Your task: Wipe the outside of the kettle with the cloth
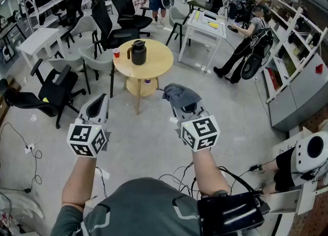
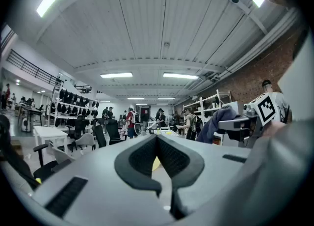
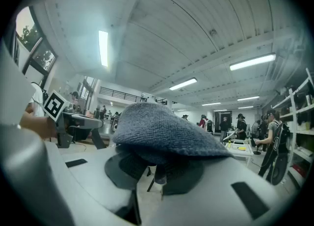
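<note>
One dark kettle (image 1: pixel 137 52) stands upright on the round wooden worktop (image 1: pixel 156 68), with a red cup (image 1: pixel 117 52) near it at the rim. Well apart from the worktop, a grey cloth (image 1: pixel 180 94) is draped over the right gripper (image 1: pixel 179 107), jaws pinching it (a fold hangs down between them). Left gripper (image 2: pixel 157 140) alongside, jaws pressed together at the tips, nothing in them. Office chairs (image 1: pixel 110 17) beyond.

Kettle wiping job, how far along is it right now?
Done: the grey knitted cloth is clamped in the right gripper. In hand: nothing beyond holding it; the left gripper is shut and empty. Left: the black kettle stands untouched on the round wooden table, well ahead of both grippers, so all wiping remains.
</note>
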{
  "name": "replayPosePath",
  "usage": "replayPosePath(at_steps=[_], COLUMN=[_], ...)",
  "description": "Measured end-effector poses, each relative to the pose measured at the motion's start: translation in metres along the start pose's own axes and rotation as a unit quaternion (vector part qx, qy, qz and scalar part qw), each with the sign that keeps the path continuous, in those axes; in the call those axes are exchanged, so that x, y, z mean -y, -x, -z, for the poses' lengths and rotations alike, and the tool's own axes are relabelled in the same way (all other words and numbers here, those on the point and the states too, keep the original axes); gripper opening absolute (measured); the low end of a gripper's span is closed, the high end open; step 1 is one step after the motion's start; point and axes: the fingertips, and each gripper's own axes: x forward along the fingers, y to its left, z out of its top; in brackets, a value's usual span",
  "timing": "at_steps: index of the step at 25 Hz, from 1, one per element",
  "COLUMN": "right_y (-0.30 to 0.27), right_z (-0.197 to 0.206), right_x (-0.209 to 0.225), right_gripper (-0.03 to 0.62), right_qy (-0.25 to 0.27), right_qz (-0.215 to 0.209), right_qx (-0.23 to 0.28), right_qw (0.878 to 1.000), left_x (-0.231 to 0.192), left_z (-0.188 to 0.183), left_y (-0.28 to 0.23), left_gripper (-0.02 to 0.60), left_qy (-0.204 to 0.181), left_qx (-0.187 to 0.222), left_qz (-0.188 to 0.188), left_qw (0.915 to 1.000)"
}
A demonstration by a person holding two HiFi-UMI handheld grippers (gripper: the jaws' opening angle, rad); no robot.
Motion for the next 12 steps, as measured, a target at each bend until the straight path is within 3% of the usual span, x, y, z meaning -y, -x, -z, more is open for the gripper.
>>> replayPosePath(at_steps=[12], right_y=[-0.011], right_z=[-0.007], right_x=[-0.006], right_gripper=[0.083], right_qy=[-0.002], right_qz=[0.006], right_qx=[0.0], right_qw=[1.0], left_x=[-0.012], left_z=[-0.003], left_y=[0.002], left_gripper=[0.009], left_qy=[0.018], left_qx=[0.013], left_qz=[0.006], left_qw=[0.9997])
